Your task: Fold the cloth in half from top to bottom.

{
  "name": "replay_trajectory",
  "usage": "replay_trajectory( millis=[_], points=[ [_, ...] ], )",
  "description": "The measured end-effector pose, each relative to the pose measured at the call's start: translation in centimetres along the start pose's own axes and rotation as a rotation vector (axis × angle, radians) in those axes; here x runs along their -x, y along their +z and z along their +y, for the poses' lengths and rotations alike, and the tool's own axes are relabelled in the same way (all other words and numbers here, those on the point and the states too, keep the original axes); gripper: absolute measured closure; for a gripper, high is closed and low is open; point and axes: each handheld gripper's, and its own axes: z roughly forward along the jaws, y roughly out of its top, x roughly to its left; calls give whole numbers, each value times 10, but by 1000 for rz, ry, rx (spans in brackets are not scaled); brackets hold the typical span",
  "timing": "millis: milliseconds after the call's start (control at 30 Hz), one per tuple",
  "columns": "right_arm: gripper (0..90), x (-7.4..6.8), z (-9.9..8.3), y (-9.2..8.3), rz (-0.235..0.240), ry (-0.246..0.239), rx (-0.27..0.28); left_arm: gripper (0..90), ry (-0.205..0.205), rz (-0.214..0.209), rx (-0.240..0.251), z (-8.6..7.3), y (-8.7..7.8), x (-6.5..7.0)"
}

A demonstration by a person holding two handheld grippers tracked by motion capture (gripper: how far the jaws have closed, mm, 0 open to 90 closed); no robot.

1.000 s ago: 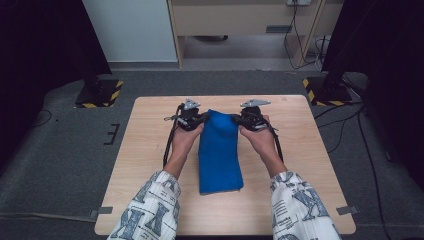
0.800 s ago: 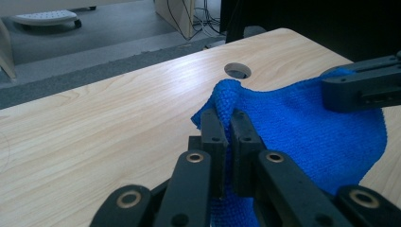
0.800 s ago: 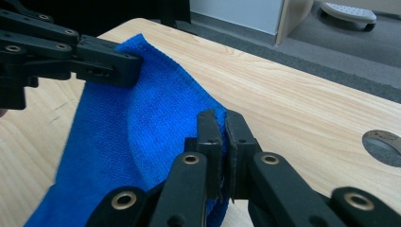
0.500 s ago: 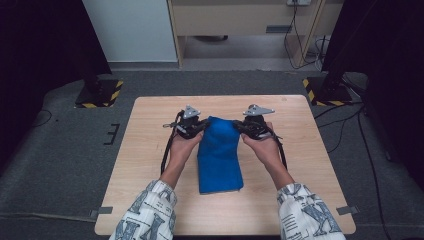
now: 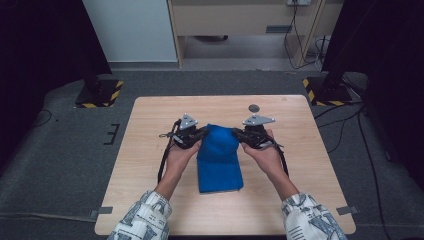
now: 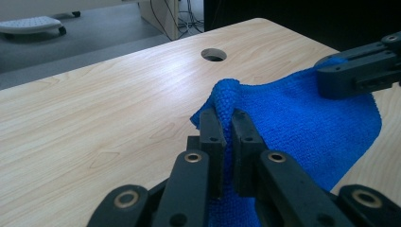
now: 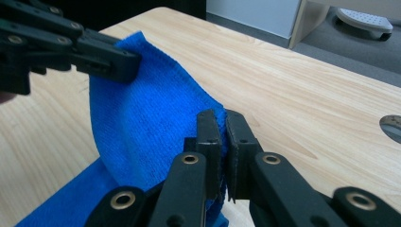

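Two corners of the blue cloth are pinched in your grippers: the left gripper and the right gripper are each clamped on the raised far edge. From above, you see the cloth's near end lying flat on the table between your hands. Your left gripper view adds the round hole beyond its jaws; your right gripper view shows the cloth bowing between both grippers.

Blue cloth, far end lifted off the table

The blue microfibre cloth lies lengthwise at the middle of the light wooden table; its near part rests flat, folded into a long strip, while its far end is raised and bowed over toward the near part, pinched at its two corners.
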Motion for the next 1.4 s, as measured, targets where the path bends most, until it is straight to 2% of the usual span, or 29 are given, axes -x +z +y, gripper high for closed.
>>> replay_trajectory(
  millis=[133,333,733,867,1000,1167,1400],
  points=[
    [860,-4,-7,-3,14,-5,-1,847,2,-11,-2,-7,-7,6],
    [859,-11,-20,-8,33,-20,-8,848,37,-18,-7,-14,-13,13],
    [858,-19,-44,-8,59,-42,-45,846,23,-43,-38,-40,-15,21],
    [857,-22,-51,-7,67,-46,-53,843,-3,-51,-40,-46,-17,23],
    [854,-27,-57,-7,81,-53,-62,827,16,-48,-52,-56,-23,27],
    [852,-34,-69,-7,99,-60,-60,736,20,-59,-70,-75,-31,30],
    [850,-37,-77,-9,117,-67,-63,517,-30,-78,-25,-73,-41,32]
  ],
)
